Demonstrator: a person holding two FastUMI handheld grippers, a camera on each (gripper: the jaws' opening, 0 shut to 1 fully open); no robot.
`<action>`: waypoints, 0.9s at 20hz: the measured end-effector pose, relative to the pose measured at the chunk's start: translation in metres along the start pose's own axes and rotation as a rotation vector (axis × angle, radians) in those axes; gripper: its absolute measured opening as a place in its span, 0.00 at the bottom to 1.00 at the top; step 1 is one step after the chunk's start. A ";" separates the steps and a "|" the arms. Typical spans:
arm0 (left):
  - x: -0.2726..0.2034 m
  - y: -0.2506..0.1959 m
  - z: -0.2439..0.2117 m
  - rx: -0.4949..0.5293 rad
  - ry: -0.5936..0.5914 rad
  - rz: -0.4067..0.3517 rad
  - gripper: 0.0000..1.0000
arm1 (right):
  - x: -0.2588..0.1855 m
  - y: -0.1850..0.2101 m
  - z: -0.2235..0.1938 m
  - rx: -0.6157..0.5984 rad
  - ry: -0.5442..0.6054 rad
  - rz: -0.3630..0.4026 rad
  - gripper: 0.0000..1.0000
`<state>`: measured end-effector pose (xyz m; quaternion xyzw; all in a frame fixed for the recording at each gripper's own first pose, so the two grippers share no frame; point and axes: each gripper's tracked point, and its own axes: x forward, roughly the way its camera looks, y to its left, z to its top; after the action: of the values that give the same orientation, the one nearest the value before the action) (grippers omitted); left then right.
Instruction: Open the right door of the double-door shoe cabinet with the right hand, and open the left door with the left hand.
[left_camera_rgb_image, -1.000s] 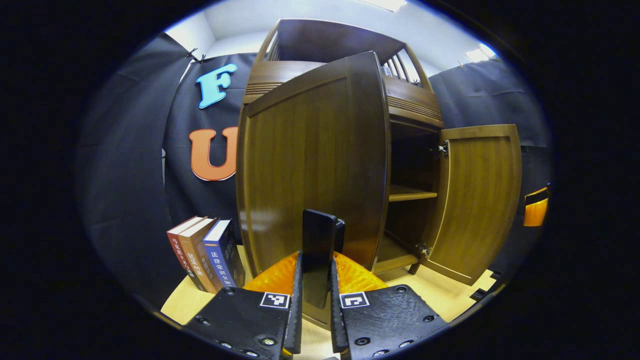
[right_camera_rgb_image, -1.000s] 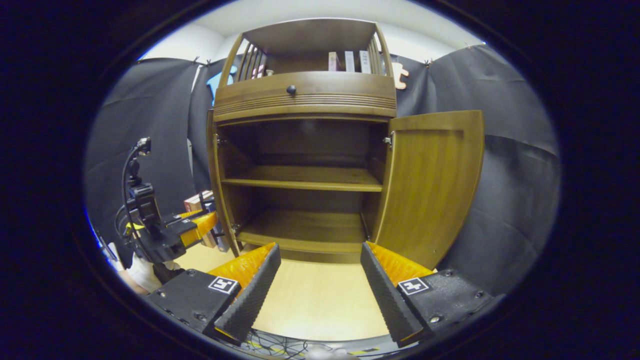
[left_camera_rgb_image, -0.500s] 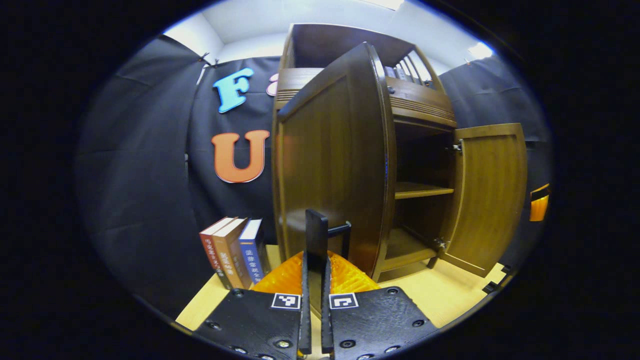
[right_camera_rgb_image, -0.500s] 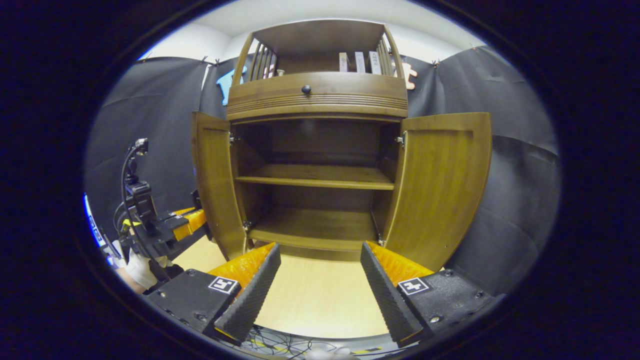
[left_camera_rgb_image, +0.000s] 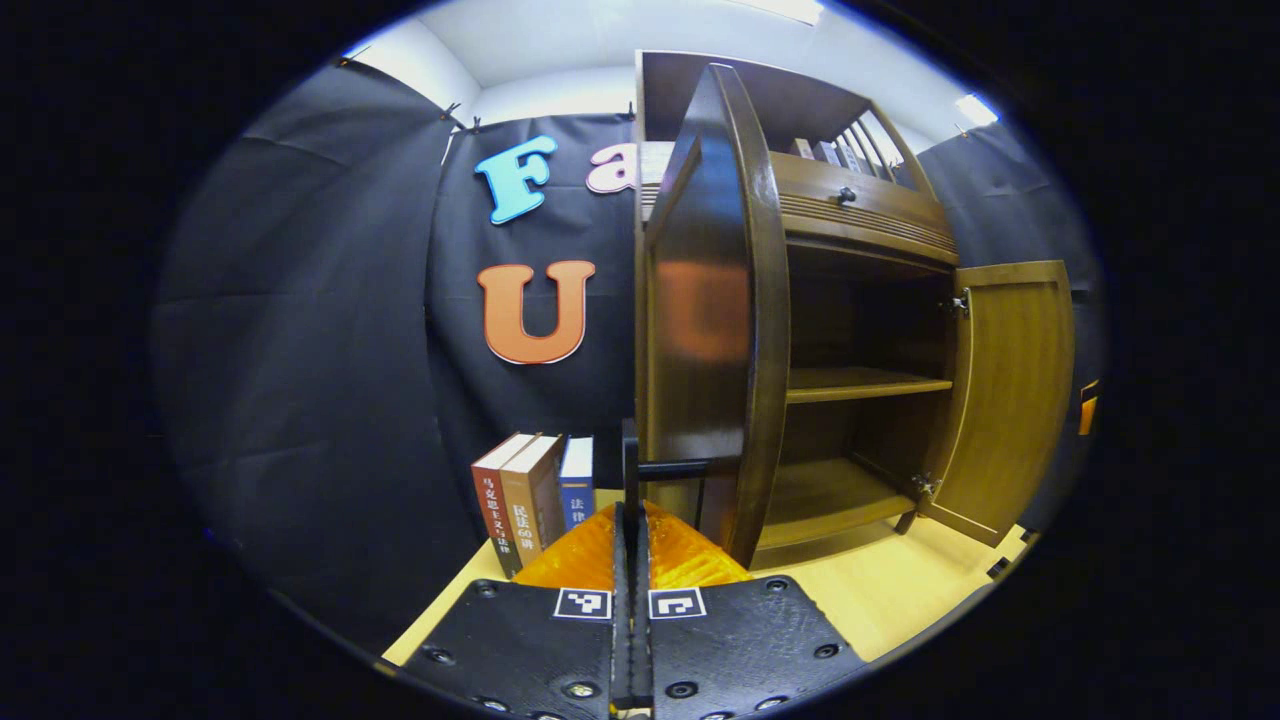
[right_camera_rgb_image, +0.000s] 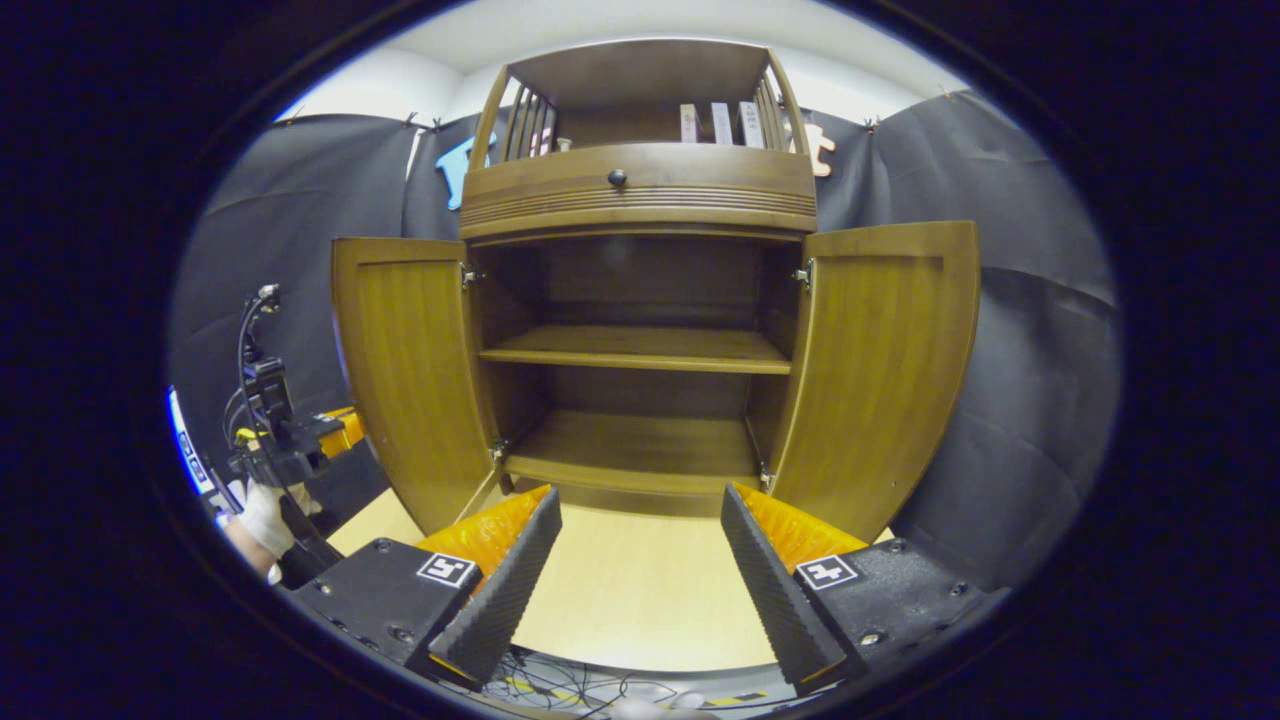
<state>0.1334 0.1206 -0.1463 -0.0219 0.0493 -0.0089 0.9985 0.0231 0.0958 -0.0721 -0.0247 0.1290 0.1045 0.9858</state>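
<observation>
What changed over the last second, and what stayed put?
The left door swung further outward: from edge-on it now shows its whole inner face in the right gripper view, about as open as the right door. The left gripper stayed shut on the door handle and travelled with it. The right gripper stayed open in front of the cabinet; the right door and the books did not move.

brown wooden cabinet (right_camera_rgb_image: 640, 190), pale tabletop (right_camera_rgb_image: 630, 600)
</observation>
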 end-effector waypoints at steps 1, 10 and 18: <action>0.004 0.002 0.000 -0.009 -0.001 -0.014 0.00 | -0.001 0.000 0.001 -0.001 -0.001 0.000 1.00; 0.008 0.030 -0.001 0.024 -0.021 -0.154 0.07 | -0.003 0.004 -0.002 -0.006 0.005 0.011 1.00; 0.010 0.047 -0.011 0.014 0.048 -0.296 0.07 | -0.007 0.006 0.000 -0.022 -0.002 0.012 1.00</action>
<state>0.1430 0.1664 -0.1605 -0.0217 0.0693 -0.1571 0.9849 0.0154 0.1004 -0.0702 -0.0349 0.1269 0.1117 0.9850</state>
